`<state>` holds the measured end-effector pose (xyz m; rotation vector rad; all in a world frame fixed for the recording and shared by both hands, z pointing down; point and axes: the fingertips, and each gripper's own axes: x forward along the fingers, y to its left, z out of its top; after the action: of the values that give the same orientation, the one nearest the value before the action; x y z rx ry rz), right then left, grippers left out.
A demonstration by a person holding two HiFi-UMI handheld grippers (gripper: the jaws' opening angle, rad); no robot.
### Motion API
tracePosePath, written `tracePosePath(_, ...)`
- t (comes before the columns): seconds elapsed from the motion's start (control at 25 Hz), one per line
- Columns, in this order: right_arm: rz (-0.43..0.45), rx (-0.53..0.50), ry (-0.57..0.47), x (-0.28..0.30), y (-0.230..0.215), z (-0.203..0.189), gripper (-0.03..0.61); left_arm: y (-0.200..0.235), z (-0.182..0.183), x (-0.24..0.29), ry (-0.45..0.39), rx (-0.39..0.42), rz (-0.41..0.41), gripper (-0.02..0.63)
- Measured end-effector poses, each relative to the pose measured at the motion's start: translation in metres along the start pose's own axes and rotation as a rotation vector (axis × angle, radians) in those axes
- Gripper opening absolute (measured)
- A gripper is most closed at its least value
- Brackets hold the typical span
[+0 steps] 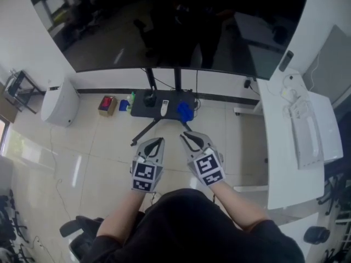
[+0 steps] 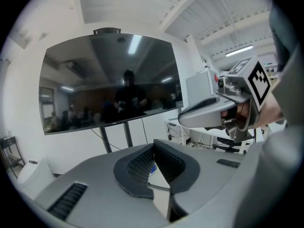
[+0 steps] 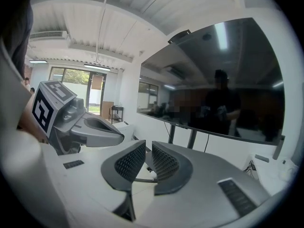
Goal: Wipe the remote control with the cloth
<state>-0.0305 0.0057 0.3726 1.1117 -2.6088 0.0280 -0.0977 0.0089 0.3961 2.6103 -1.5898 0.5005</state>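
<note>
The left tool point(image 2: 153, 161) is closed, its ribbed pads meeting at the tips with nothing between them. The right tool point(image 3: 148, 152) stands just beside it, on its right. Its jaws are a narrow gap apart and also empty, with only floor showing through the slit. Both tools hang in the air in front of the person, pointing forward at about the same height.

The white remote control point(image 1: 164, 108) lies well ahead of the tools and below them, on a low black surface point(image 1: 140, 110) at the foot of the large dark screen point(image 1: 164, 26). It is roughly in line with the gap between the two tools. The blue cloth point(image 1: 185, 112) sits bunched on the same surface, just right of the remote and straight ahead of the right tool's tips. Neither tool is near either thing.

The task appears to be at its very start: nothing is picked up and no wiping is under way. The next move probably calls for carrying both tools forward and down to the surface. The right tool's jaws would need to spread wide enough to take a fold of the cloth. The left tool could open to steady or lift the remote.
</note>
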Motion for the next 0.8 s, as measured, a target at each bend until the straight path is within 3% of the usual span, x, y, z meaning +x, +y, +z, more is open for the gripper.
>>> tracePosePath(0.8, -0.052, -0.009, 0.023, 0.008, 0.018, 0.004, 0.008, 0.010, 0.007, -0.011, -0.039, 0.037, -0.062, 0.002)
